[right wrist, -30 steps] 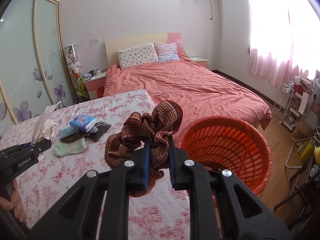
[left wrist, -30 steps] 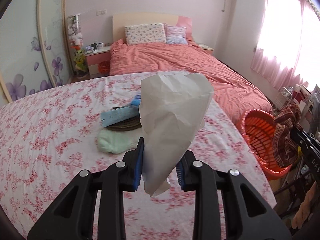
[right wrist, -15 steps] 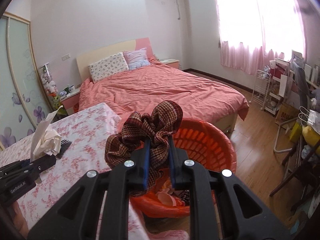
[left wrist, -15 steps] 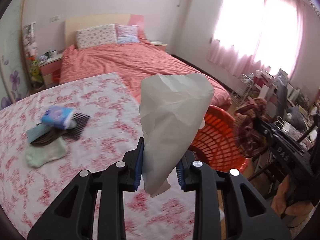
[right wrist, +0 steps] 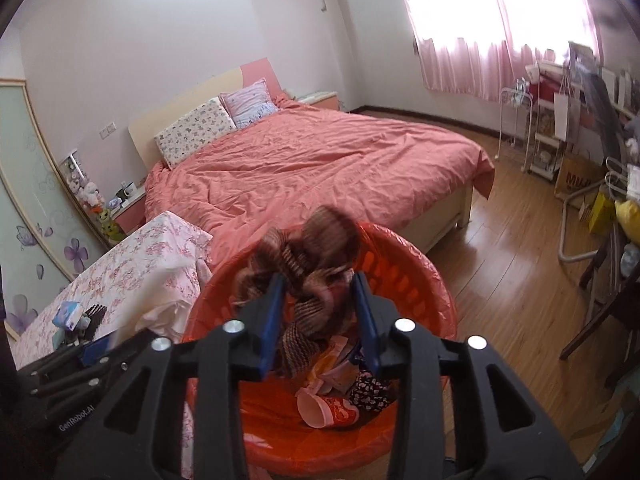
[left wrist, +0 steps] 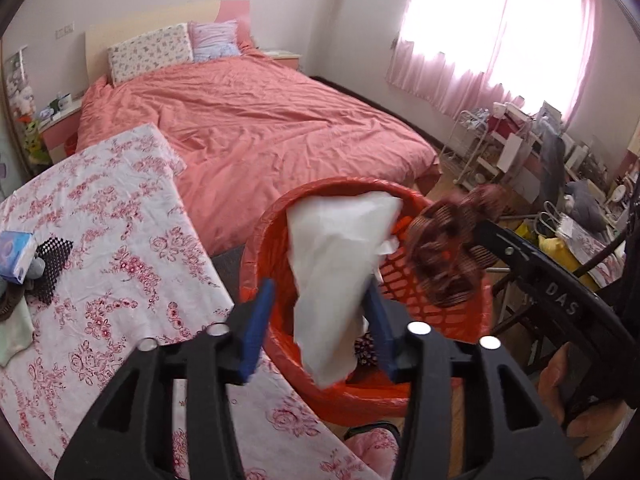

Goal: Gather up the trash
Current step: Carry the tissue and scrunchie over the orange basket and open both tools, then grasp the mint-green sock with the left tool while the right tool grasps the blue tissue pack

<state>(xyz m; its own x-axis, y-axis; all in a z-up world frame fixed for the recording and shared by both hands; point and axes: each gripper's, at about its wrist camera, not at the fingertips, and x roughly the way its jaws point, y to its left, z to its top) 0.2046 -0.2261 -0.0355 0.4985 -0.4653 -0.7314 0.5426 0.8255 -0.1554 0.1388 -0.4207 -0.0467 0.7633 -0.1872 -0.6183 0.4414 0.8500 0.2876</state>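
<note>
Tissue [left wrist: 336, 264] hung mid-frame over bin [left wrist: 256, 248] | left tongs [left wrist: 320, 320] opening, pads clear of it | scrunchie [right wrist: 304, 256] loose between opening right tongs [right wrist: 318, 316], above bin | tip: keep both tongs over bin centre until items drop inside.

One orange basket [right wrist: 420, 276] stands by the counter [left wrist: 132, 264]. One white tissue [left wrist: 336, 264] and one brown scrunchie [right wrist: 308, 264] hang over it. One paper cup [right wrist: 326, 410] lies inside. Two pillows rest on one bed [right wrist: 320, 168]. Two grippers show.
</note>
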